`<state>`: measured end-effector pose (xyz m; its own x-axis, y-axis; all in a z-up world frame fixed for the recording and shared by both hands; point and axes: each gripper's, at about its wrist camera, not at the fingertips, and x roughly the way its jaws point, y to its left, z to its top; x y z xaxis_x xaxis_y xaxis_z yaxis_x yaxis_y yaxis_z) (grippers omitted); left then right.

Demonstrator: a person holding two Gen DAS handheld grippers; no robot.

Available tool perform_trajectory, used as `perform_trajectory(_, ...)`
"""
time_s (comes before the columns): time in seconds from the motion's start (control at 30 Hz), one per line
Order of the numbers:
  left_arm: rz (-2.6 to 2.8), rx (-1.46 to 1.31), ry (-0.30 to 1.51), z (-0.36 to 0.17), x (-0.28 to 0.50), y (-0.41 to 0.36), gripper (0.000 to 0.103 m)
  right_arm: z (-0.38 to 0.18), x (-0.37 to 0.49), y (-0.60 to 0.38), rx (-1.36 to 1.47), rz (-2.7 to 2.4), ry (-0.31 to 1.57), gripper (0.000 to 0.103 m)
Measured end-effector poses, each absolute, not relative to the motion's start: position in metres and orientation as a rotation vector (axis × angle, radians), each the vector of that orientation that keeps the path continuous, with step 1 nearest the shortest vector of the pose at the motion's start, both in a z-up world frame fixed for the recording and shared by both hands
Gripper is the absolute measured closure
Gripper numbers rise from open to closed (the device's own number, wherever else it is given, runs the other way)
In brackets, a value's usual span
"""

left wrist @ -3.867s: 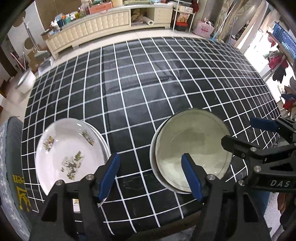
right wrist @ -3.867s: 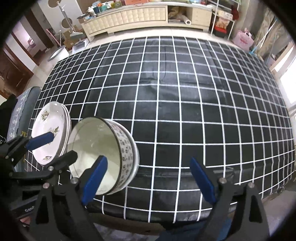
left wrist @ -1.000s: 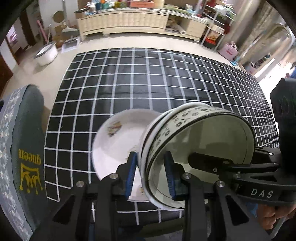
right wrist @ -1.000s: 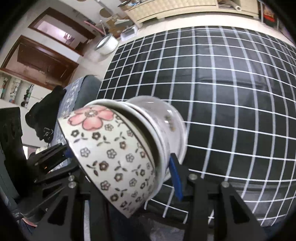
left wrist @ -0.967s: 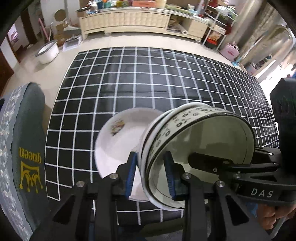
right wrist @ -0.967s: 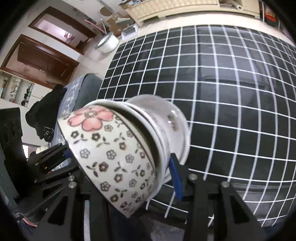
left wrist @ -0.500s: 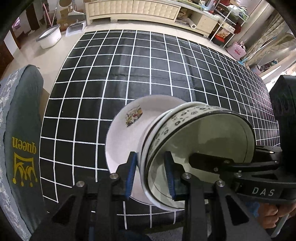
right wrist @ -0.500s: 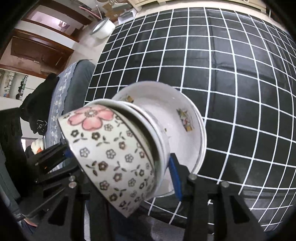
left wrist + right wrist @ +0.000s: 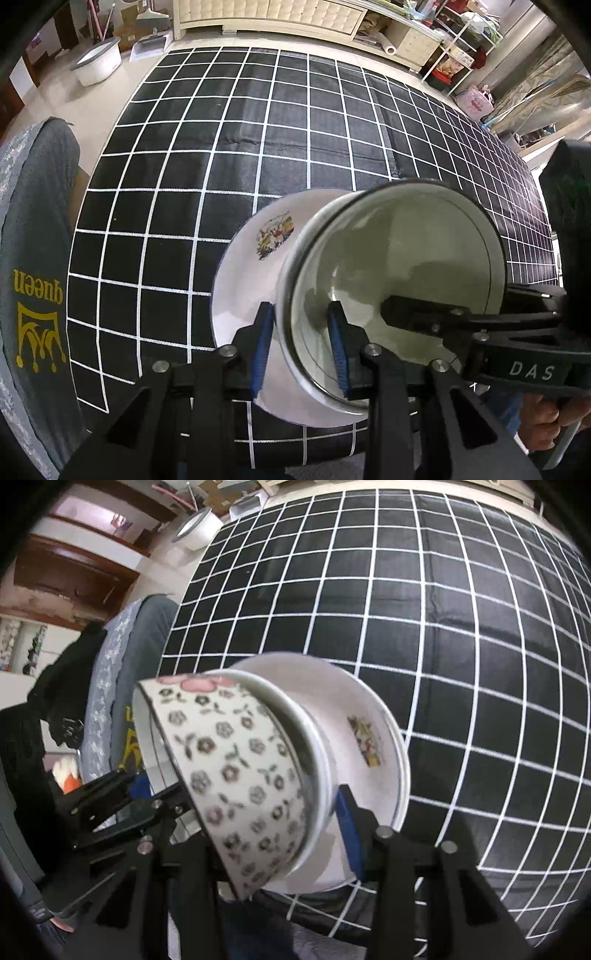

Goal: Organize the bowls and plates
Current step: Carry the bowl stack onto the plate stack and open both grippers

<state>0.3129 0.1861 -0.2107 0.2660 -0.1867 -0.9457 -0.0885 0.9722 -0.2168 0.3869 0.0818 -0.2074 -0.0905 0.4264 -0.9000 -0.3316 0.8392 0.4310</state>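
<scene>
Grippers left (image 9: 300,345) and right (image 9: 269,827) — jaws narrowed — both clamp the floral bowl (image 9: 236,775) over the plate (image 9: 240,291).

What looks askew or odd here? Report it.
The stacked flower-patterned ceramic bowls are tilted steeply on their side, clamped at the rim by the left hand-held gripper and the right hand-held gripper, above the white floral plate. Nothing looks spilled or broken.

Home — sideboard (image 9: 273,16); cluttered shelves (image 9: 461,33)
</scene>
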Motion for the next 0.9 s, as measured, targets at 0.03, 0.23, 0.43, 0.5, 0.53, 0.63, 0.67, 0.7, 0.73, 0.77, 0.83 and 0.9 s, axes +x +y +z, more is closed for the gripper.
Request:
perform_trajectory(0.03,-0.065,-0.233,1.304,-0.210,0.313,0.185,0.075,-0.207,0.388,0.082,0.078,0.629,1.538,0.056)
perform_trajectory(0.23,-0.051,-0.221,1.311,-0.207,0.315,0.184,0.076,-0.208,0.388,0.081,0.075,0.624,1.542,0.054)
perform_trajectory(0.43,-0.030,-0.211,1.279,-0.196,0.315,0.188,0.072,-0.203,0.389,0.069,0.090,0.585,1.525,0.029)
perform_trajectory(0.5,-0.026,-0.221,1.271,-0.194,0.314,0.190,0.068,-0.200,0.389,0.067,0.077,0.579,1.508,0.029)
perform_trajectory(0.53,-0.027,-0.222,1.268,-0.194,0.313,0.190,0.068,-0.198,0.388,0.067,0.071,0.580,1.500,0.029)
perform_trajectory(0.63,-0.013,-0.186,1.242,-0.185,0.311,0.189,0.068,-0.191,0.386,0.066,0.048,0.576,1.473,0.028)
perform_trajectory(0.67,0.000,-0.168,1.232,-0.181,0.310,0.189,0.068,-0.186,0.385,0.065,0.040,0.562,1.444,0.028)
perform_trajectory(0.7,0.012,-0.152,1.223,-0.178,0.310,0.188,0.067,-0.183,0.384,0.064,0.038,0.555,1.426,0.027)
perform_trajectory(0.73,0.018,-0.140,1.212,-0.172,0.308,0.188,0.067,-0.180,0.384,0.064,0.035,0.550,1.412,0.027)
perform_trajectory(0.77,0.013,-0.138,1.205,-0.168,0.307,0.188,0.067,-0.177,0.384,0.064,0.030,0.546,1.403,0.027)
perform_trajectory(0.83,-0.006,-0.142,1.190,-0.161,0.305,0.187,0.067,-0.171,0.382,0.065,0.015,0.548,1.387,0.027)
perform_trajectory(0.9,-0.011,-0.149,1.180,-0.156,0.303,0.186,0.067,-0.164,0.378,0.064,-0.003,0.547,1.369,0.027)
